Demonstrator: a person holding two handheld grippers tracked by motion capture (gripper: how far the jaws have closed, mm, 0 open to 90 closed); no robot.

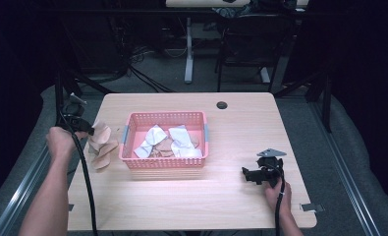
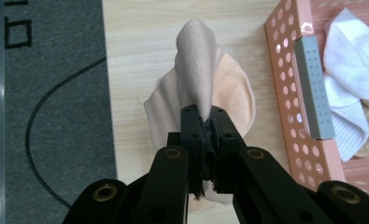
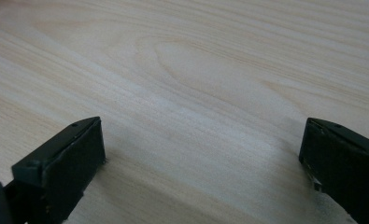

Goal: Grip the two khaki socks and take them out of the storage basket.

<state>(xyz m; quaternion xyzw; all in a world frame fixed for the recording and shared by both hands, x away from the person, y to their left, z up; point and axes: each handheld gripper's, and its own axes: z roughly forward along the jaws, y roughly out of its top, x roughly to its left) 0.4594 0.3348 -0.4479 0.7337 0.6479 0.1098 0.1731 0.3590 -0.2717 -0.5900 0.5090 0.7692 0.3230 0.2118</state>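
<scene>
A beige sock [image 1: 102, 145] hangs onto the table just left of the pink basket [image 1: 163, 163]. My left gripper [image 1: 87, 130] is shut on its top end; in the left gripper view the jaws of the left gripper [image 2: 208, 122] pinch the beige sock [image 2: 202, 79], which drapes down over the wood beside the pink basket [image 2: 289, 88]. White and beige socks [image 1: 174, 140] lie inside the basket. My right gripper [image 1: 246, 173] rests low over the table at the right, and in the right gripper view the right gripper [image 3: 203, 149] stands open with bare wood between its jaws.
The wooden table [image 1: 240, 123] has a round cable hole [image 1: 222, 104] at the back. Grey carpet [image 2: 46, 93] and a black cable [image 2: 37, 121] lie off the table's left edge. Chairs and desk legs stand in the dark behind.
</scene>
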